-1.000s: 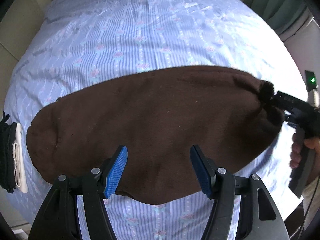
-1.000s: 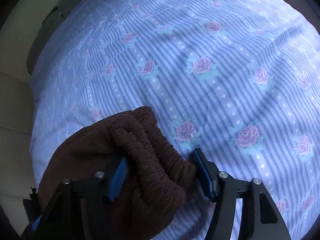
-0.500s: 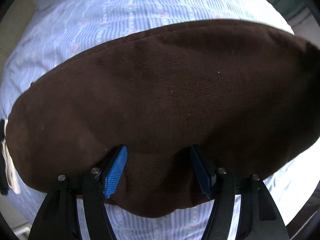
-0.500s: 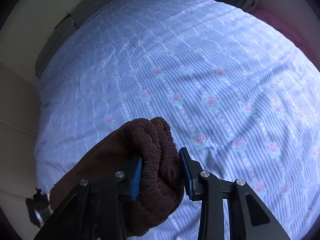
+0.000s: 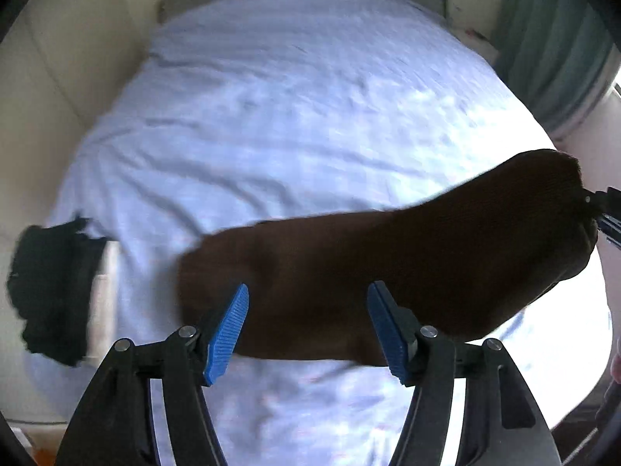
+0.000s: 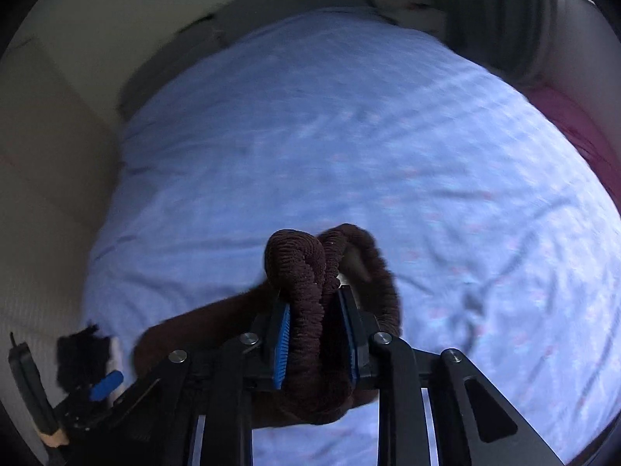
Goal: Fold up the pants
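The brown pants (image 5: 388,272) hang lifted above the bed, stretched from the lower middle up to the right edge of the left wrist view. My left gripper (image 5: 306,330) is open; the pants' lower edge lies between its blue pads (image 5: 227,328), with no grip seen. My right gripper (image 6: 316,334) is shut on the bunched ribbed waistband of the pants (image 6: 306,291), held up over the bed. It also shows at the right edge of the left wrist view (image 5: 607,213).
A bed with a pale blue floral sheet (image 5: 291,116) fills both views. A black and white folded pile (image 5: 54,291) lies at the bed's left edge. Beige walls stand left, a green curtain (image 5: 551,39) stands at the right.
The right gripper closed on the waistband and lifted it. Both grippers rose away from the bed, and the pants came up off the sheet.
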Tool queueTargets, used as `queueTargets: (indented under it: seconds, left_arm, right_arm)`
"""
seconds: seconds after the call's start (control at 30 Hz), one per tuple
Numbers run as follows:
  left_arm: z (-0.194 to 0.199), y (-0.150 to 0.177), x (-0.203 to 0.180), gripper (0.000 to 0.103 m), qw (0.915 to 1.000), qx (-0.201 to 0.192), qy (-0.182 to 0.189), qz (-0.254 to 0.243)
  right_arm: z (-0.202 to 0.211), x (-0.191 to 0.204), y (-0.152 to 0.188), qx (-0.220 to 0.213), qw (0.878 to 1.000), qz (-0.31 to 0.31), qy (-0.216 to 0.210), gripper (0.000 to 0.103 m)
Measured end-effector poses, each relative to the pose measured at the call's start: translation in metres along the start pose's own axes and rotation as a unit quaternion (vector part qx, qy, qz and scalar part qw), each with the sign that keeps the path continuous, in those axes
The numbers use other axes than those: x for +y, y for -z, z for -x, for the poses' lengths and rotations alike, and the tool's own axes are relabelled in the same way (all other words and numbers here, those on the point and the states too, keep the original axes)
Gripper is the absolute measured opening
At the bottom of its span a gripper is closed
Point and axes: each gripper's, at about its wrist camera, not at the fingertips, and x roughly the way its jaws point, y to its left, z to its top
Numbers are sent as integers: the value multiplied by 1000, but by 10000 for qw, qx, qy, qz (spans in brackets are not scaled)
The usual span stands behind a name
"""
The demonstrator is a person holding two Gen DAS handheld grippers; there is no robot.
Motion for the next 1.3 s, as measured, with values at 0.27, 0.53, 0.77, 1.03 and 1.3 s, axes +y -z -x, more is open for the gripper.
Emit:
queueTargets:
  seconds: [0.27, 0.53, 0.77, 1.03, 1.3]
  left_arm:
    - [13, 25, 116, 63, 9955, 118, -69, 933]
    - [-3, 66, 206, 63, 9874, 472, -147, 1506]
    - [-17, 85, 244, 63, 9824, 685, -326, 1709]
    - [-13, 78, 265, 74, 9798, 502, -804, 1759]
    - [11, 59, 247, 74, 9855, 221, -444, 1620]
  right_arm:
    - [-29, 142, 23, 307, 9949, 879, -376, 23]
    - [-110, 256, 70, 1005, 9768, 1890, 42, 23]
    - [-167, 297, 120, 1544, 9531, 2550, 519, 26]
    - [-166, 326, 135, 1870, 9478, 2580, 60, 62]
    - [-79, 304, 120, 1436, 9656, 2094, -566, 67]
